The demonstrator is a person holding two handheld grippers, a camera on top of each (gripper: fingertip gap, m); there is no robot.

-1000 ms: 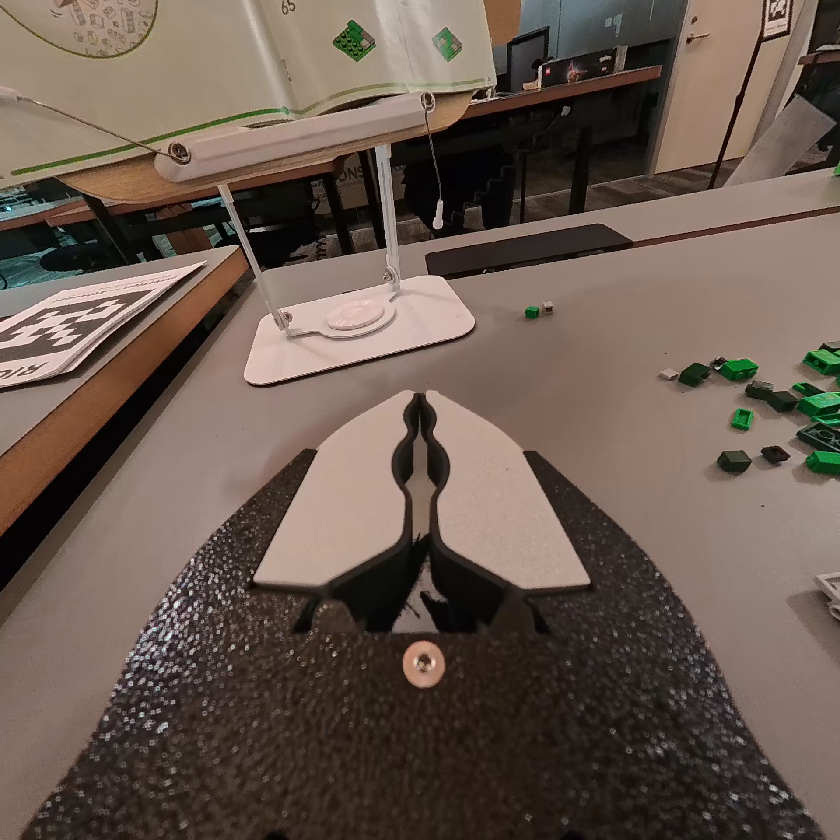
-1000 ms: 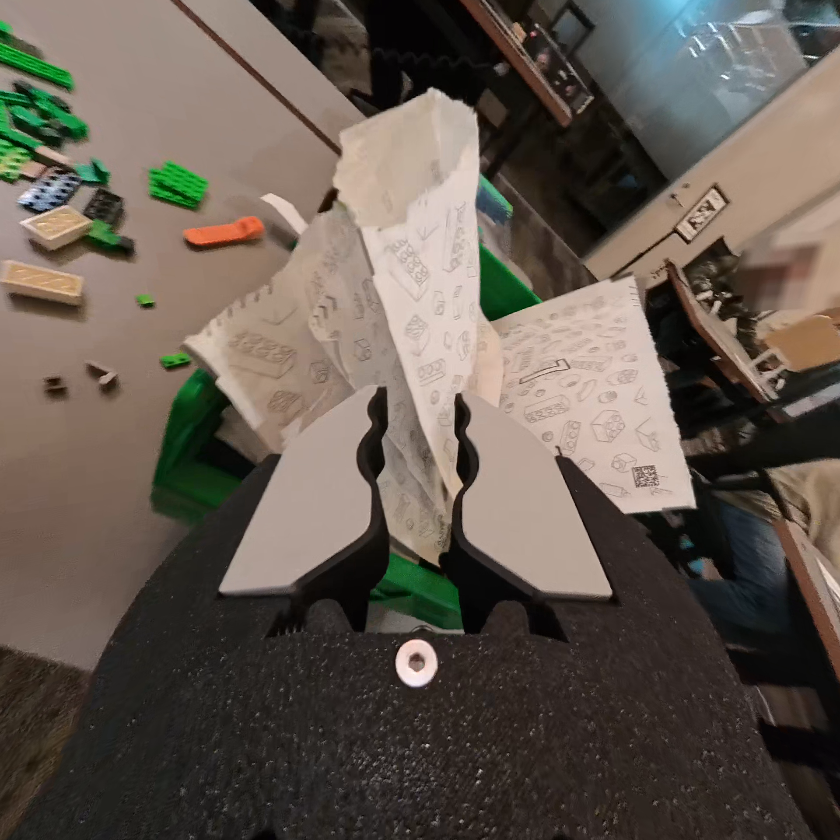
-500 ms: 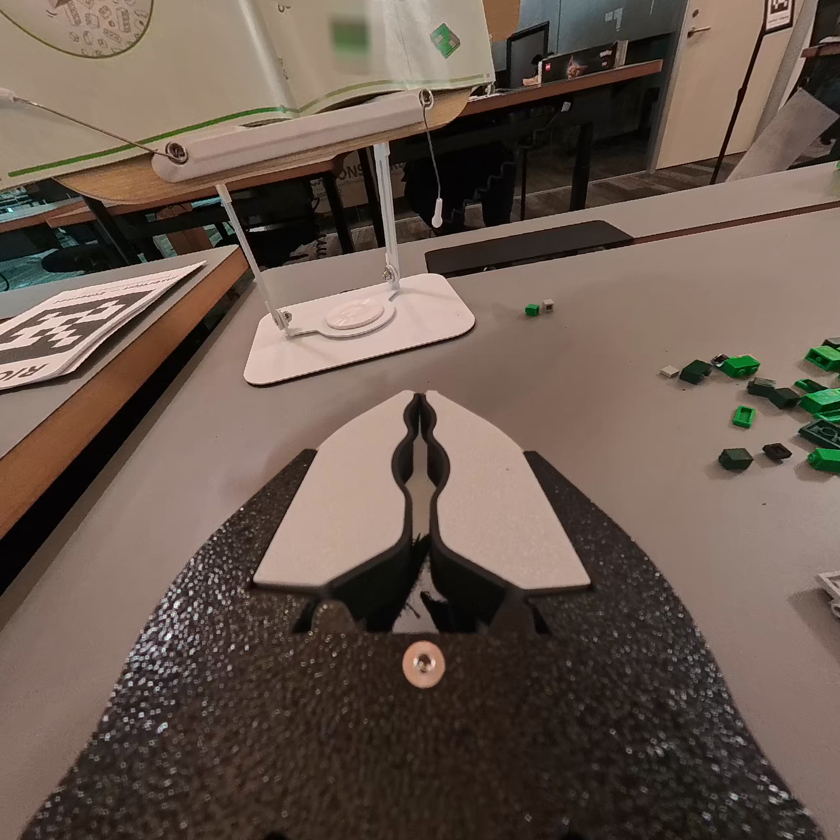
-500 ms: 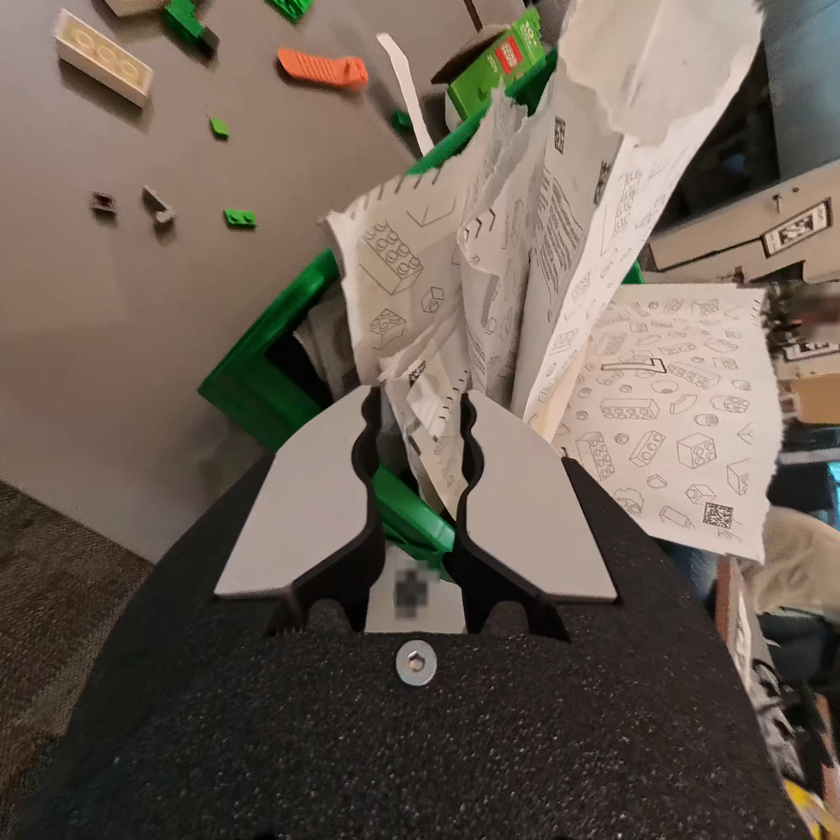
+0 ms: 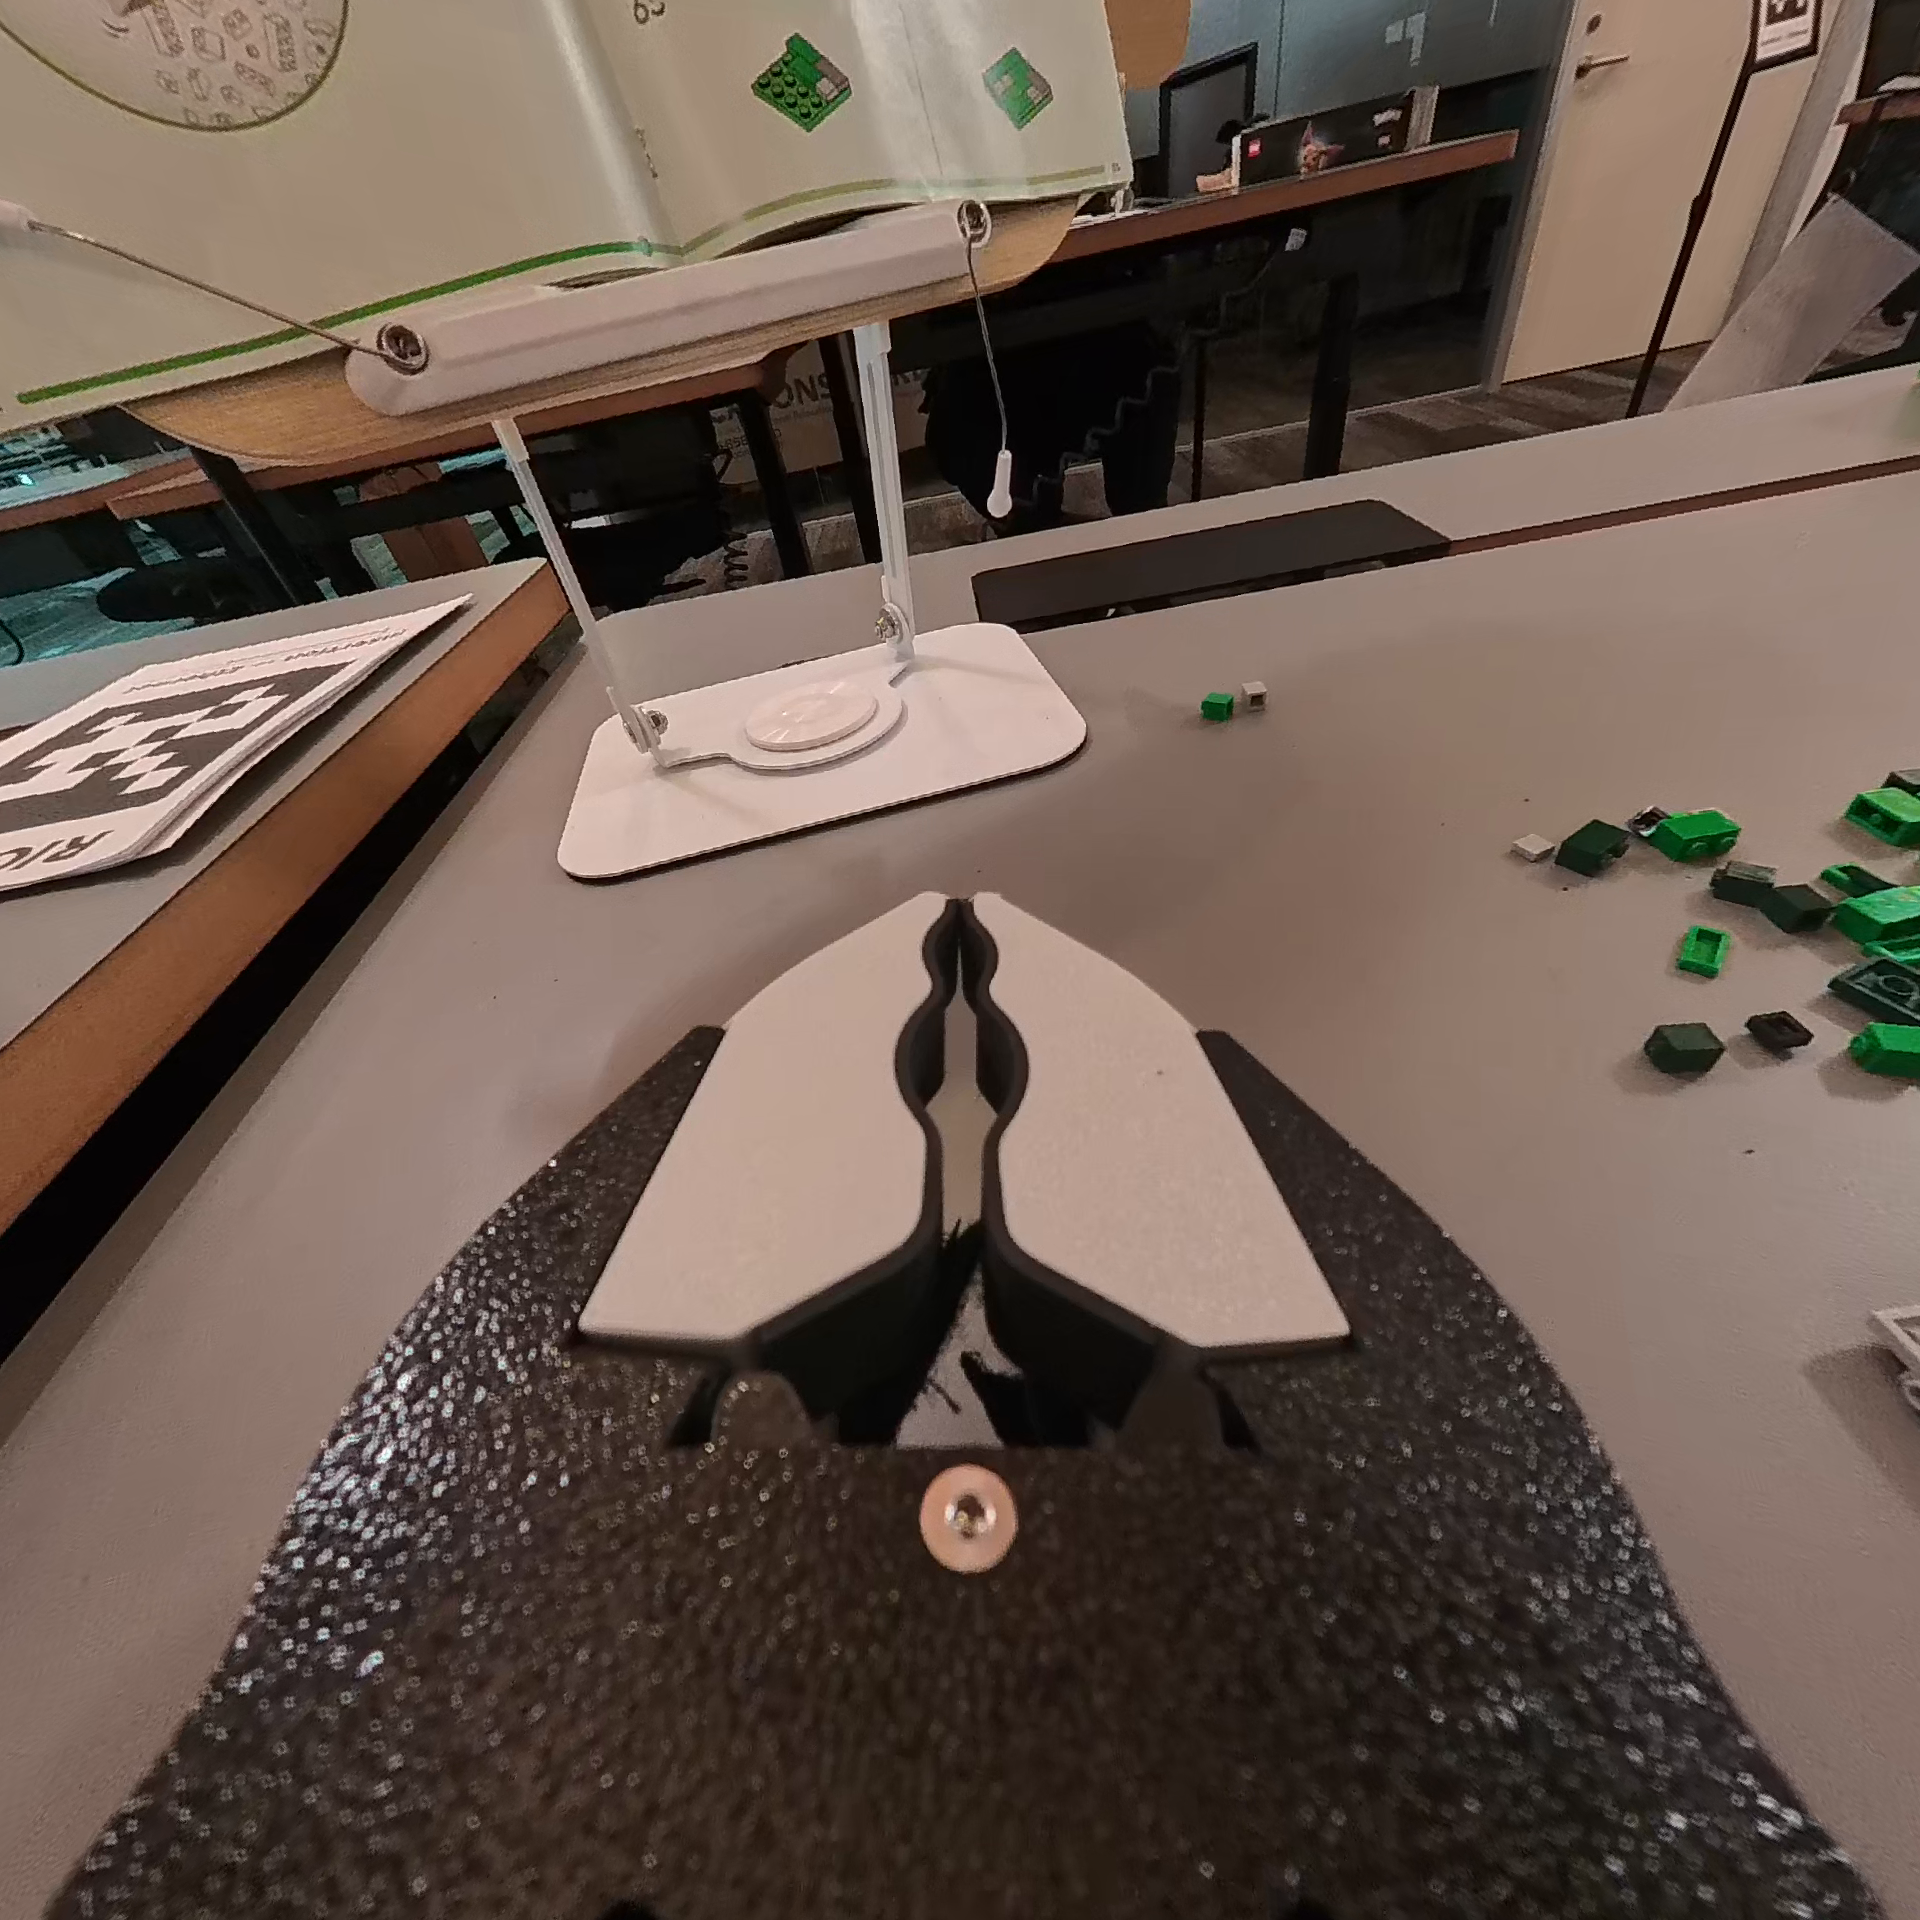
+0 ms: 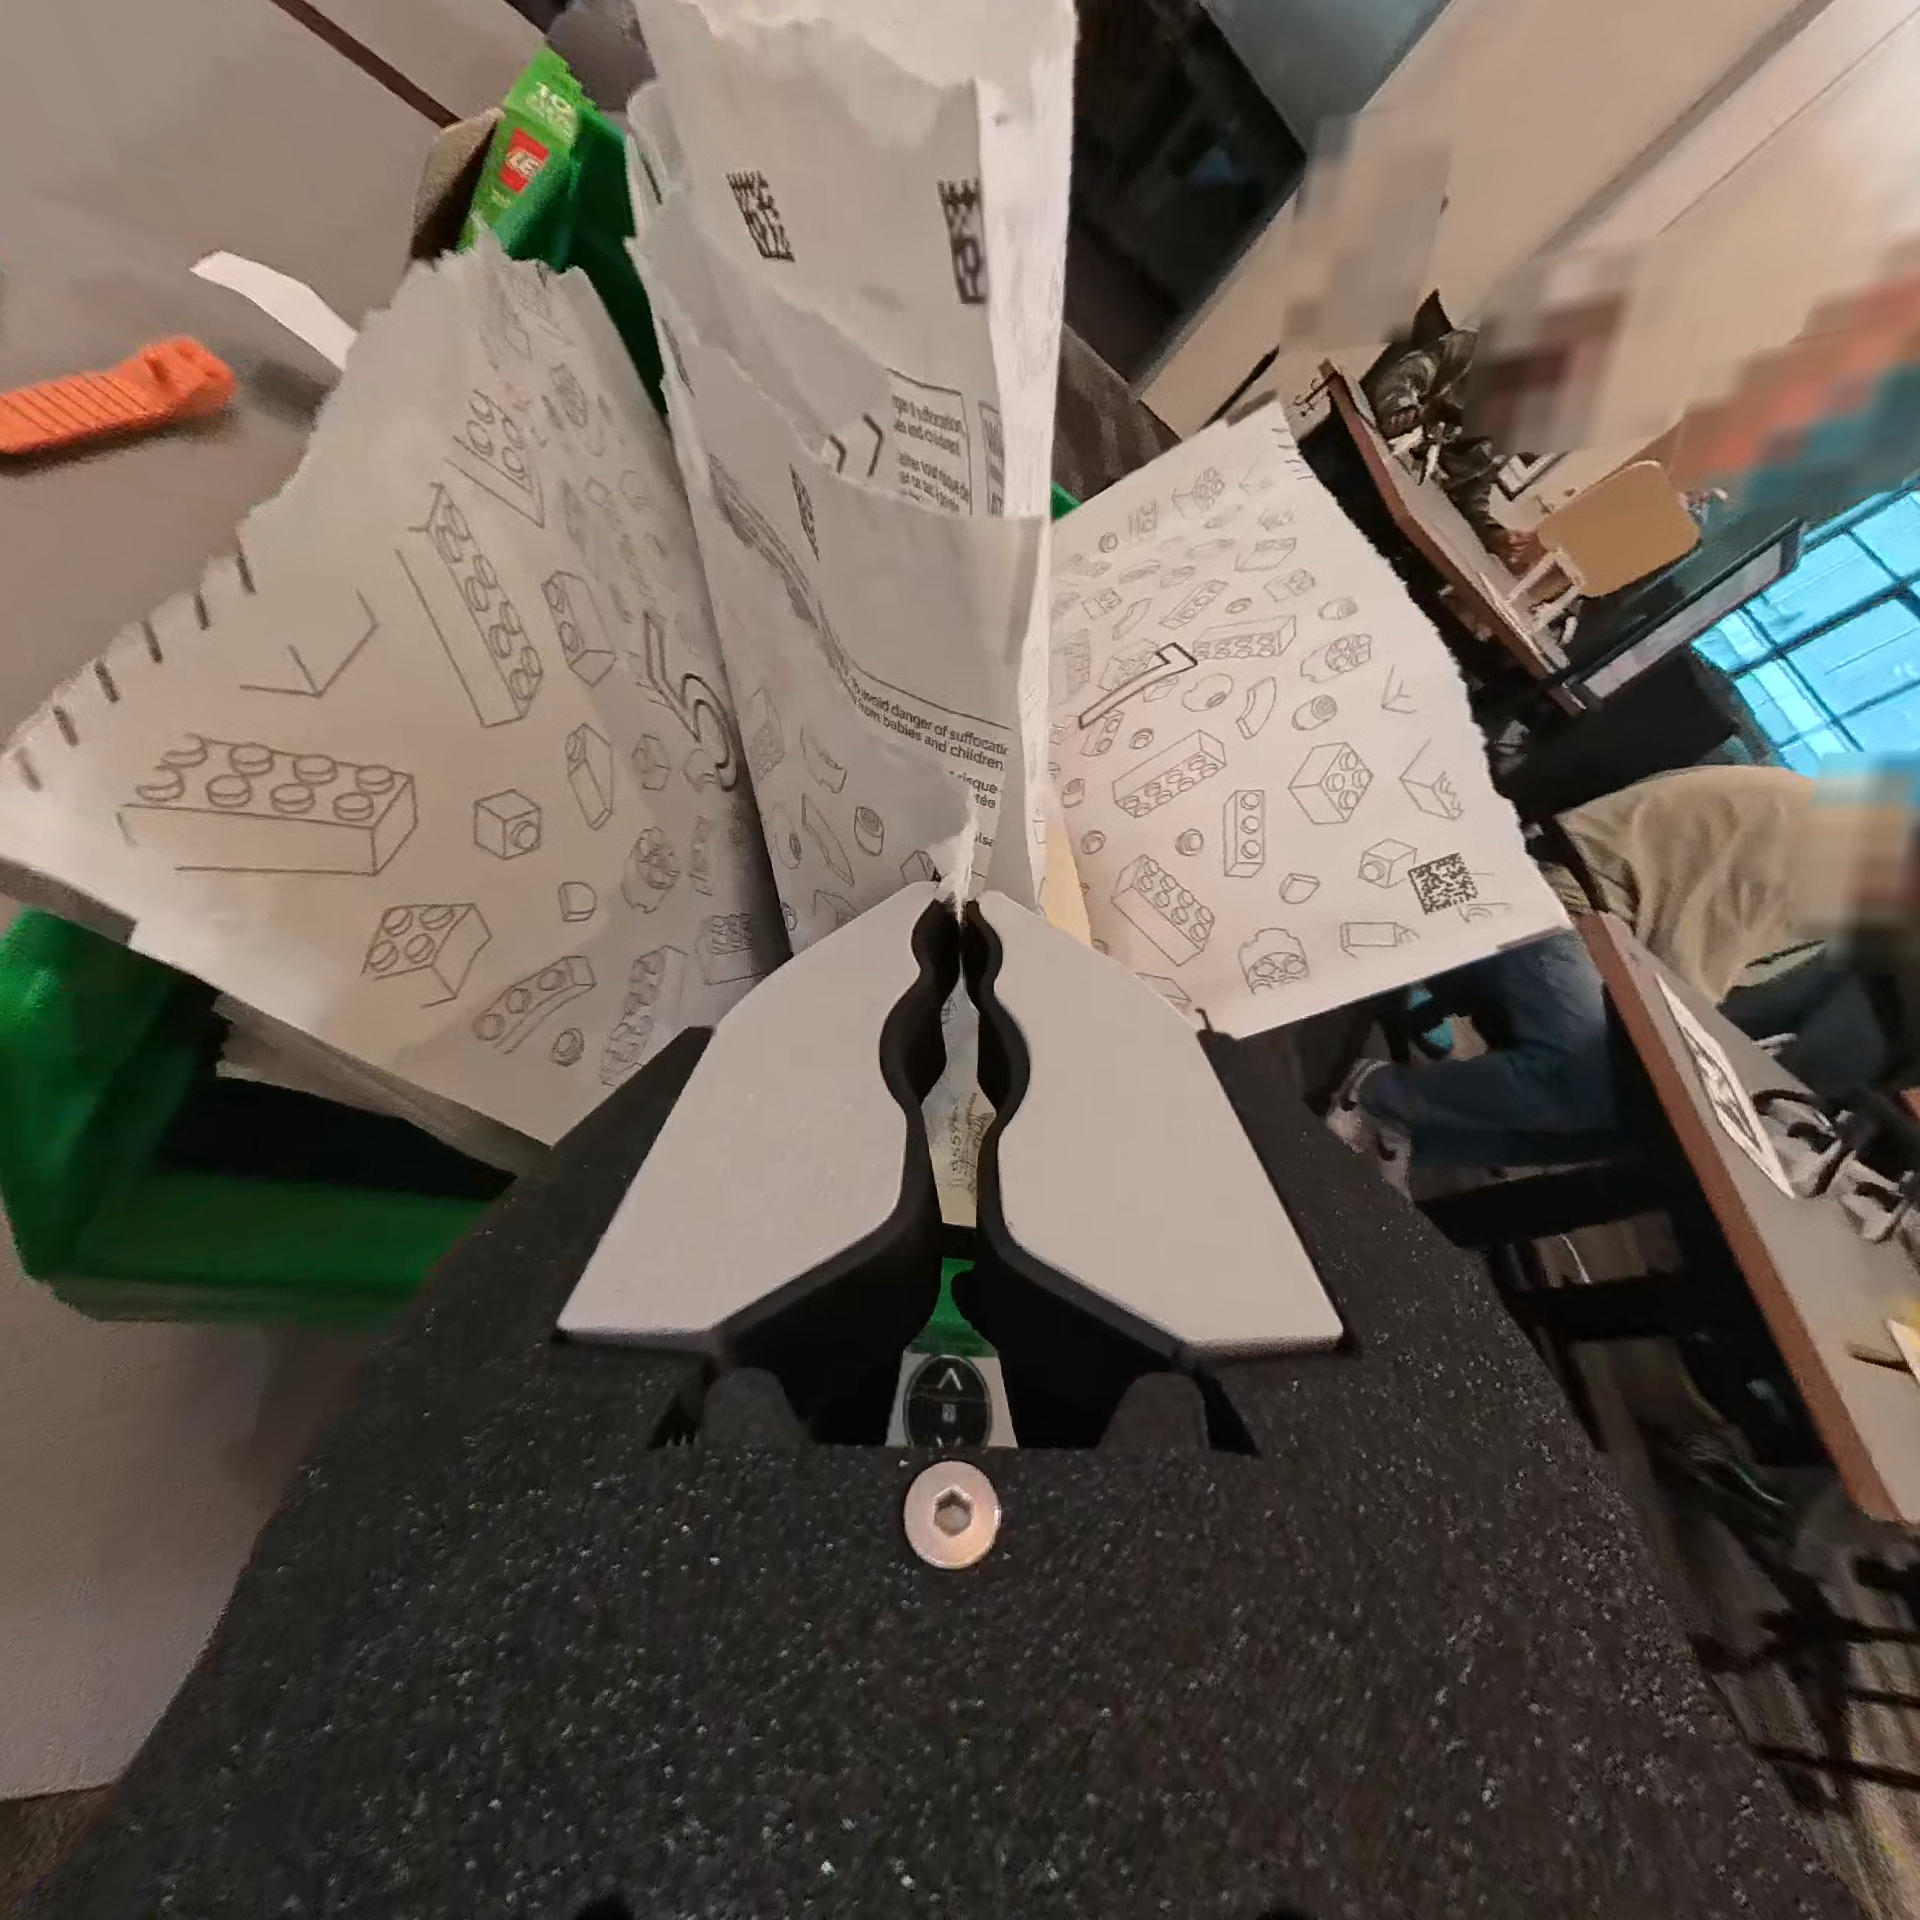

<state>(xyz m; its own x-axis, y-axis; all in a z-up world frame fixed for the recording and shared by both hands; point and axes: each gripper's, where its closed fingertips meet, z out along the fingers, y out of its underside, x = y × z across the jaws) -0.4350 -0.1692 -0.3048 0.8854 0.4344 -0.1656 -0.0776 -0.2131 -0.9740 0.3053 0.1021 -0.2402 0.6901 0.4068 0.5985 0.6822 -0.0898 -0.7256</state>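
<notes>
Now the right tongs (image 6: 961, 914) have pinched together on printed white paper bags (image 6: 894, 665); left tongs (image 5: 961, 914) stay together, empty.

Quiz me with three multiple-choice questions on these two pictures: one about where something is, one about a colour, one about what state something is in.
1. Where does the white metal book stand sit?
A. on the grey table, ahead of the left gripper
B. on the carpet
C. inside the green bin

2. What colour is the flat wedge-shaped plastic tool lying on the table?
A. blue
B. orange
C. white

3. How do the right gripper's jaws stand?
A. wide open and empty
B. closed on a torn white paper bag printed with brick drawings
C. closed on a green brick

Answers:
1 A: its base rests on the grey table beyond the left gripper.
2 B: it is plainly orange against the grey top.
3 B: the jaw tips pinch an edge of the torn white paper bag.
</notes>
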